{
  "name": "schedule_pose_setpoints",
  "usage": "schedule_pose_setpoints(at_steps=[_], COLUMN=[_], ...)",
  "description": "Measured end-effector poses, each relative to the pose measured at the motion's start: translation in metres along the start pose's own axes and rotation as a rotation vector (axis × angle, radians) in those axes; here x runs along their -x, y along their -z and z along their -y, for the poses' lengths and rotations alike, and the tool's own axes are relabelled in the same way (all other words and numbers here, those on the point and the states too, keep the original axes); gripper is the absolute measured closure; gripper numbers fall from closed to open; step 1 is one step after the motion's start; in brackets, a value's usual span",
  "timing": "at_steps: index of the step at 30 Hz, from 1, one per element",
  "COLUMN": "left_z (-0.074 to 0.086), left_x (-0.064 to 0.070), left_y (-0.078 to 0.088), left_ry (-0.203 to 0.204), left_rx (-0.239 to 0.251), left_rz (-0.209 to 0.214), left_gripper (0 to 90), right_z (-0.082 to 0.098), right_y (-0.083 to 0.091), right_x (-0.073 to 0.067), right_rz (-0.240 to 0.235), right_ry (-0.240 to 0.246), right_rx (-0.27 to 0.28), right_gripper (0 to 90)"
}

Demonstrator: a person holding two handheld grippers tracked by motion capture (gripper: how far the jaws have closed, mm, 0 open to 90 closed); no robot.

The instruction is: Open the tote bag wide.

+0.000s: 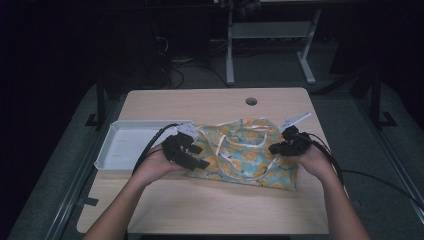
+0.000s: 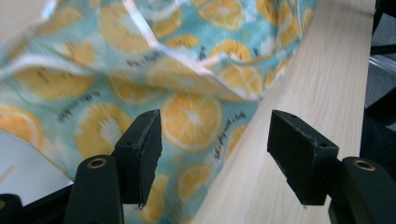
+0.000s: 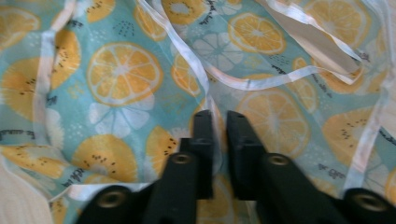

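Observation:
A teal cloth bag (image 1: pixel 245 150) printed with orange slices lies flat on the wooden table (image 1: pixel 210 200), its white ribbon handles (image 1: pixel 223 150) loose on top. My left gripper (image 1: pixel 199 156) is at the bag's left edge. Its jaws stand open, one over the cloth (image 2: pixel 187 112) and one over bare wood, my left gripper (image 2: pixel 215 144) holding nothing. My right gripper (image 1: pixel 277 148) is at the bag's right side. In the right gripper view, my right gripper (image 3: pixel 219 126) is shut, with a thin fold of the printed cloth (image 3: pixel 121 70) pinched between the jaws.
A white tray (image 1: pixel 112 160) sits at the table's left, just beyond my left hand. A round cable hole (image 1: pixel 251 101) is near the far edge. Black cables trail from both grippers. Bare wood lies in front of the bag.

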State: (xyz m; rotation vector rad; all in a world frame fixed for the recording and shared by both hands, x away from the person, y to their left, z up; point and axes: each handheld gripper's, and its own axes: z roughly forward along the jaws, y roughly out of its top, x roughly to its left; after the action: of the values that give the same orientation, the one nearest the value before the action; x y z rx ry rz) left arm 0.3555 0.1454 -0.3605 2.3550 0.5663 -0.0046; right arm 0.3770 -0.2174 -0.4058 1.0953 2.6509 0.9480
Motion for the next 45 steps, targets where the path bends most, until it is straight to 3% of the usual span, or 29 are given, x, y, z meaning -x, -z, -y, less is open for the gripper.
schedule_pose_setpoints(at_steps=[5, 8, 12, 18, 25, 29, 33, 36, 39, 45], left_z=[-0.021, -0.037, -0.054, -0.068, -0.069, -0.067, -0.064, -0.063, -0.062, -0.06], left_x=[-0.008, -0.014, -0.025, -0.041, -0.043, -0.048, -0.05, -0.05, -0.047, -0.038], left_y=[0.003, 0.0, -0.011, -0.04, -0.064, -0.07, -0.073, -0.073, -0.068, -0.049], left_ry=[-0.008, -0.033, -0.028, -0.019, -0.039, -0.042, -0.052, -0.052, -0.06, -0.053], left_rx=[0.031, 0.027, 0.021, -0.054, -0.118, -0.154, -0.172, -0.18, -0.16, -0.063], left_rz=[-0.022, -0.04, -0.048, -0.05, -0.056, -0.074, -0.085, -0.065, -0.063, -0.041], left_gripper=[35.2, 35.2, 35.7, 35.7, 36.0, 45.0, 67.9, 85.5, 88.2, 88.3], right_z=[0.0, 0.002, 0.003, 0.004, 0.005, 0.005, 0.005, 0.005, 0.005, 0.004], right_y=[0.001, 0.0, 0.0, 0.002, 0.003, 0.003, 0.002, 0.003, 0.006, 0.022], right_x=[-0.001, -0.002, -0.001, -0.002, -0.002, -0.003, -0.003, -0.003, -0.004, -0.009], right_rz=[0.003, -0.007, -0.008, -0.012, -0.015, -0.014, -0.007, -0.004, -0.003, 0.004], right_ry=[0.015, 0.027, 0.034, 0.03, 0.028, 0.028, 0.028, 0.028, 0.033, 0.044], right_rx=[-0.002, 0.009, 0.006, 0.02, 0.024, 0.026, 0.032, 0.036, 0.046, 0.084], right_gripper=[88.8, 88.8, 88.8, 88.7, 88.8, 88.7, 88.8, 88.9, 88.9, 88.9])
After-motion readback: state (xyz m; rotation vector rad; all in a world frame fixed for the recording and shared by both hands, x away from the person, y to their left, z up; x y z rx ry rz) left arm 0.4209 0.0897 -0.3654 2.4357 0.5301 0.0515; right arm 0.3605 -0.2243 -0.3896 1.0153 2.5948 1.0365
